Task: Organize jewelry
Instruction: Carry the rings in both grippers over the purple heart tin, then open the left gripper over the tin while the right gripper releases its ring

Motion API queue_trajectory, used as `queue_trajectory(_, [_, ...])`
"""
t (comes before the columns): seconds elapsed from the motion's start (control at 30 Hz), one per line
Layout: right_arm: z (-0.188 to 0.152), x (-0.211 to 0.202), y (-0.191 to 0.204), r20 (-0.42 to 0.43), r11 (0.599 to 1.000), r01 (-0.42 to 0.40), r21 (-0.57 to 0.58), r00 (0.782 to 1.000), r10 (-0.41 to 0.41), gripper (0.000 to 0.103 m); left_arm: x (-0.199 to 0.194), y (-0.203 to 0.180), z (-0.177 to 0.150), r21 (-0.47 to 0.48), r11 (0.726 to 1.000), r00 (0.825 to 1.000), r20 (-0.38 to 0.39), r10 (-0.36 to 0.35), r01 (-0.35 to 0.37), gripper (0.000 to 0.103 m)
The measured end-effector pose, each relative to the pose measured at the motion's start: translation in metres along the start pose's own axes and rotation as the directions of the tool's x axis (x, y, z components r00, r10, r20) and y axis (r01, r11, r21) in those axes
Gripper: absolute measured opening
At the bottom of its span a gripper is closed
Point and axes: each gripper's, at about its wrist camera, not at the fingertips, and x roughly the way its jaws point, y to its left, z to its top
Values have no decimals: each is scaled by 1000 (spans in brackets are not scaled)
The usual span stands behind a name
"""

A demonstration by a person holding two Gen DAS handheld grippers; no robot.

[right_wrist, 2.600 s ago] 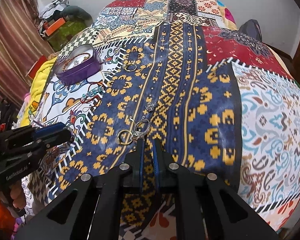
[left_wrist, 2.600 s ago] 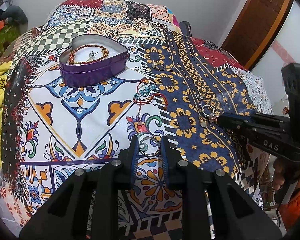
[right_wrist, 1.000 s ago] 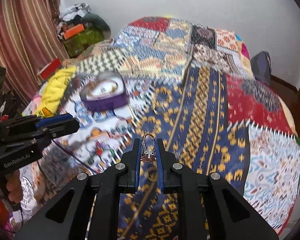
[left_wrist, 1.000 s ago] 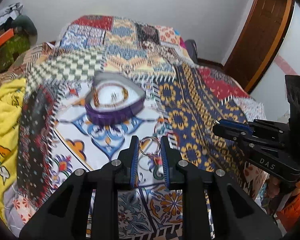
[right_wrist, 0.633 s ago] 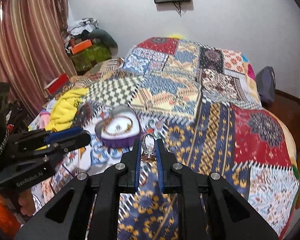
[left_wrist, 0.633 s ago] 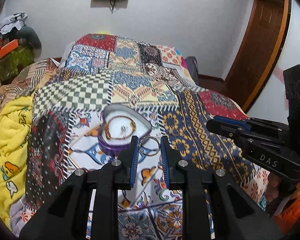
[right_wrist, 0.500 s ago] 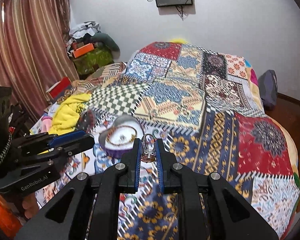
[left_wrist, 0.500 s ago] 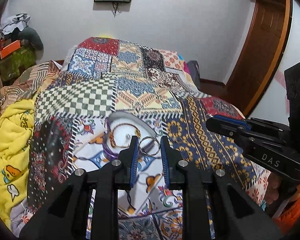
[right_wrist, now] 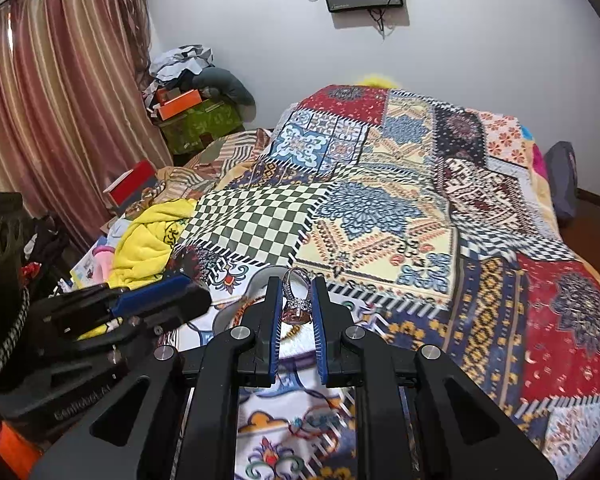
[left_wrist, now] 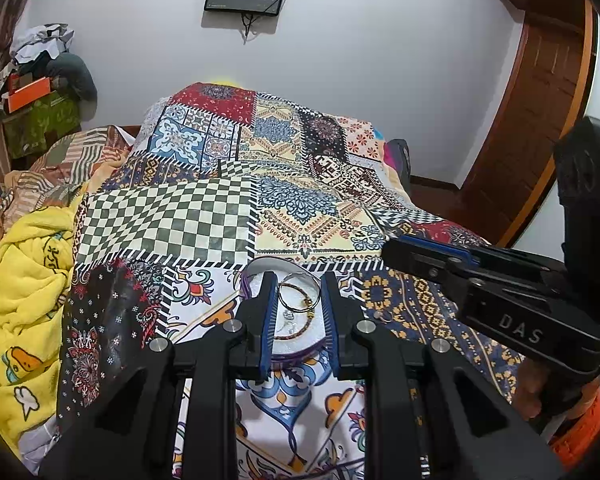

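In the left wrist view my left gripper (left_wrist: 299, 285) is shut on a thin silver hoop ring (left_wrist: 299, 274), held upright between the blue pads. Directly below and behind it lies the purple heart-shaped tin (left_wrist: 255, 270) with a white lining, holding a beaded bracelet (left_wrist: 298, 333). My right gripper (left_wrist: 404, 250) comes in from the right, close to the tin. In the right wrist view that right gripper (right_wrist: 294, 285) is shut on a jewelled ring (right_wrist: 296, 302). Its fingers hide most of the tin (right_wrist: 260, 276). The left gripper (right_wrist: 168, 300) is at the left.
Everything lies on a patchwork quilt (left_wrist: 204, 224) over a bed. Another small ring (left_wrist: 382, 315) rests on the quilt right of the tin. A yellow blanket (left_wrist: 24, 280) is bunched at the left edge. A striped curtain (right_wrist: 48, 120), piled boxes (right_wrist: 188, 116) and a wooden door (left_wrist: 540, 100) surround the bed.
Both grippers carried their rings up and across the quilt. The tin, earlier well ahead of the fingertips, now sits right under them. Both grips stayed shut.
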Motion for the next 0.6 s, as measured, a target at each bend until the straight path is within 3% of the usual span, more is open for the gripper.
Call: queue_trajectory(0.6, [-6,54,-13,-136,994,-90,60,986,97,13,46,17,-11,-2,1000,997,-76,0,0,20])
